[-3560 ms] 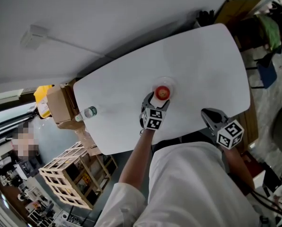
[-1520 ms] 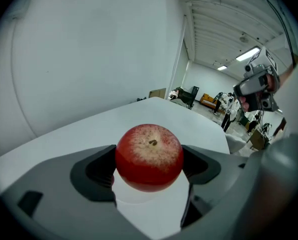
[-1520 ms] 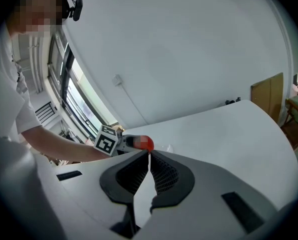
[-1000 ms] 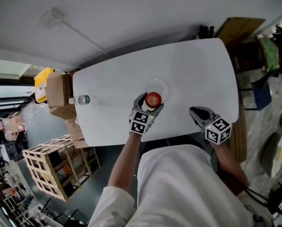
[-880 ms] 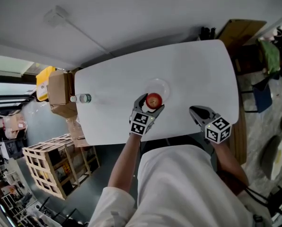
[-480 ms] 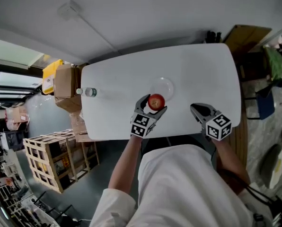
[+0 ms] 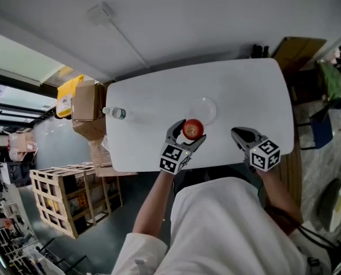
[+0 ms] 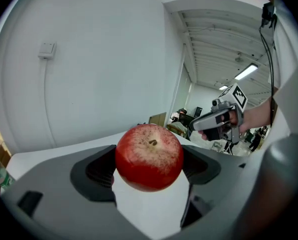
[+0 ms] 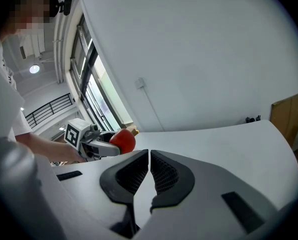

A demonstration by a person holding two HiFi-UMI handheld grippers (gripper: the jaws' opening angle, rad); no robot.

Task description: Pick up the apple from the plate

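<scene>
Over the white table [image 7: 250, 90], left gripper [image 7: 186, 133] jaws clamp the apple [image 7: 193, 128]; right gripper [image 9: 148, 159] jaws pressed together

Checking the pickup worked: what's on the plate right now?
Nothing shows on the plate. The apple is clamped in the left gripper beside the plate's near edge, possibly covering a bit of rim.

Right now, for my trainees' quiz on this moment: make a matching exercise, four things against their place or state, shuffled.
Things:
1 apple
2 plate
3 bottle
4 right gripper

Place or state:
A jaws together, nothing between
B at the left edge of the table
C clamped in the left gripper
D on the table, nothing on it

Pairs: 1-C, 2-D, 3-B, 4-A
</scene>
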